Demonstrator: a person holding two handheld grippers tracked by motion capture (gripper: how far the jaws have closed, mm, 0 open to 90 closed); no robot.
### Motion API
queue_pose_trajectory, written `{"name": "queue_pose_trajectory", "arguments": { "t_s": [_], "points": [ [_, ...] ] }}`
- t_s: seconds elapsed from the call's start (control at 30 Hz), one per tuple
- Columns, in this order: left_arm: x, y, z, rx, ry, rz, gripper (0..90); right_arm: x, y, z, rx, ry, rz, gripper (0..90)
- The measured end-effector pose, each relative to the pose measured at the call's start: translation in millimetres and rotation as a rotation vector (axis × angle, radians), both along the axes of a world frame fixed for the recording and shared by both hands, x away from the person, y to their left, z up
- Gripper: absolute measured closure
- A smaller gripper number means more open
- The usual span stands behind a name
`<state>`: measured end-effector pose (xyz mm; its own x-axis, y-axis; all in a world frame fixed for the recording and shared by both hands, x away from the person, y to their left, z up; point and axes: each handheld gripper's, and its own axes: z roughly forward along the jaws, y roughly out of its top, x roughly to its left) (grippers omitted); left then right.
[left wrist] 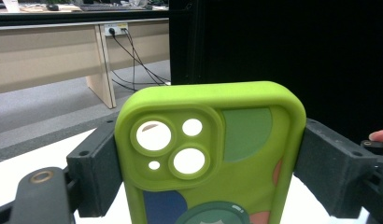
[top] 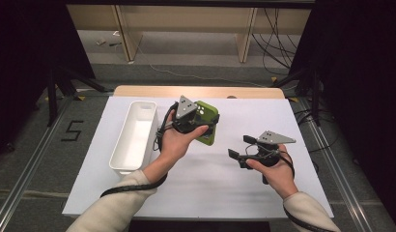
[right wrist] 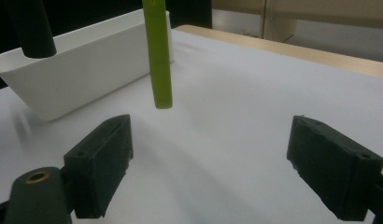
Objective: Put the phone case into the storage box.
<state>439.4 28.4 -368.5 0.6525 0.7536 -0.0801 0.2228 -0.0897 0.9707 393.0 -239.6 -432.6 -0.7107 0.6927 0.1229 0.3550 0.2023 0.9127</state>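
Observation:
A lime-green phone case (top: pixel 209 123) with camera cut-outs and coloured patches is held up above the white table. My left gripper (top: pixel 201 125) is shut on it. In the left gripper view the two black pads (left wrist: pixel 94 170) press on the long sides of the case (left wrist: pixel 217 154). My right gripper (top: pixel 240 147) hovers open to the right of it, low over the table, with nothing between its fingers. In the right gripper view the case (right wrist: pixel 159 56) hangs edge-on ahead of the open right gripper (right wrist: pixel 222 172).
A long white bin (top: pixel 120 145) stands empty on the left of the white sheet (top: pixel 210 186); the right gripper view has the bin (right wrist: pixel 77 79) behind the case. Beyond the table's far wooden edge (top: pixel 201 92) lie floor and cables.

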Motion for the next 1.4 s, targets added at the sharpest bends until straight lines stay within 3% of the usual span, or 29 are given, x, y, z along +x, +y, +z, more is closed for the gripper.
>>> {"name": "queue_pose_trajectory", "arguments": {
  "t_s": [0.67, 1.4],
  "points": [
    [-4.3, 17.8, 8.5, 0.009, -0.006, 0.036, 16.2, -11.6, -16.1, 1.8, 0.011, -0.035, -0.018, 15.4],
    [-5.7, 42.6, 16.2, 0.008, -0.022, 0.074, 16.2, -20.0, -31.7, 0.6, 0.017, -0.032, -0.043, 15.4]
  ]
}}
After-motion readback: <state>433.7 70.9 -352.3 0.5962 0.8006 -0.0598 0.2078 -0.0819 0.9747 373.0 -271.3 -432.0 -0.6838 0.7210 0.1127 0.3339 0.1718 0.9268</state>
